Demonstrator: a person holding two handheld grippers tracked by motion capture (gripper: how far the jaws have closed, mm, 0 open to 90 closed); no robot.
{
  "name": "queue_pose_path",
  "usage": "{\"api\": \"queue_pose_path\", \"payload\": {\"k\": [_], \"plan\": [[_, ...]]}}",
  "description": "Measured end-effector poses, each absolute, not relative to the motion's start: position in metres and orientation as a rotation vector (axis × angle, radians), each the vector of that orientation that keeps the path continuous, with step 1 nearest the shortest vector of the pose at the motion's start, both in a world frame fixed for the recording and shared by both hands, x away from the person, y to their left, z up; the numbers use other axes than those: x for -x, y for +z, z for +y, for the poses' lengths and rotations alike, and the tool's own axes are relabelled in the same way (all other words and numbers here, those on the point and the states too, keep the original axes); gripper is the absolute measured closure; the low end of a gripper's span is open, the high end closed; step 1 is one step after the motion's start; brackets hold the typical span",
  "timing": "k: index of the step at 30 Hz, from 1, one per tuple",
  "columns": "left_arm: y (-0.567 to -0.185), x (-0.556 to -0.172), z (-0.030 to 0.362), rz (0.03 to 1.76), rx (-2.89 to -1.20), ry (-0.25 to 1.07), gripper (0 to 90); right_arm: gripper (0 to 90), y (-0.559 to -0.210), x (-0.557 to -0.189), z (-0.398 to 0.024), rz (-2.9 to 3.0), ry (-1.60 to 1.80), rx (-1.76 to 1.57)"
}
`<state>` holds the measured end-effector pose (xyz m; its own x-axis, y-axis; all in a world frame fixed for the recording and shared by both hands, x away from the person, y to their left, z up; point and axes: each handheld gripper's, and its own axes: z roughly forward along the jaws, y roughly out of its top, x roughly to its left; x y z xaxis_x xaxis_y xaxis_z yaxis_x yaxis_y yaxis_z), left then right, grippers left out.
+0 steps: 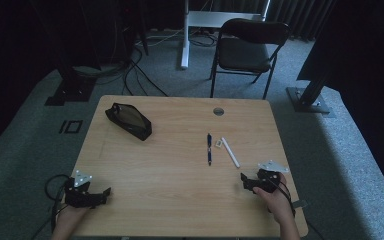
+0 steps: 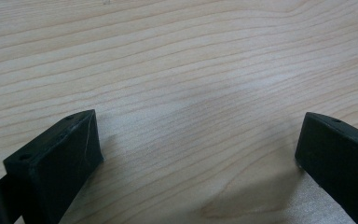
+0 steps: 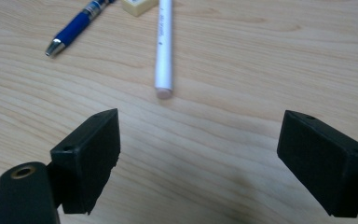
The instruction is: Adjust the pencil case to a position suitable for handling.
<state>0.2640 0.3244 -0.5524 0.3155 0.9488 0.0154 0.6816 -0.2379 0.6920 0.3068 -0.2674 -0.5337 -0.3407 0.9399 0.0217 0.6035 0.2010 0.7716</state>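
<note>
Right gripper (image 3: pixel 200 154) sits near the table's (image 1: pixel 180 200) right front corner, jaws spread wide, holding nothing. White pen (image 3: pixel 164 46) lies just ahead of it, blunt end toward the jaws, long axis running away and slightly left. Blue pen (image 3: pixel 74 28) and a small eraser (image 3: pixel 140 5) lie beyond, both cut off at the top edge. Right hand is clearly nearer. Left gripper (image 2: pixel 198 149) rests at the front left, jaws also spread, empty. Black pencil case (image 1: pixel 128 120) sits far left, opening hard to make out.
</note>
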Motion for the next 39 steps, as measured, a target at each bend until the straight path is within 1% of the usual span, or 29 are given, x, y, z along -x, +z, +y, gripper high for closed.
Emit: {"api": "queue_pose_path", "payload": {"k": [39], "plan": [[-0.552,-0.264,0.324,1.432,-2.008,0.593,0.2,13.0,-0.514,-0.333,-0.194,2.1,1.13,-1.308]]}}
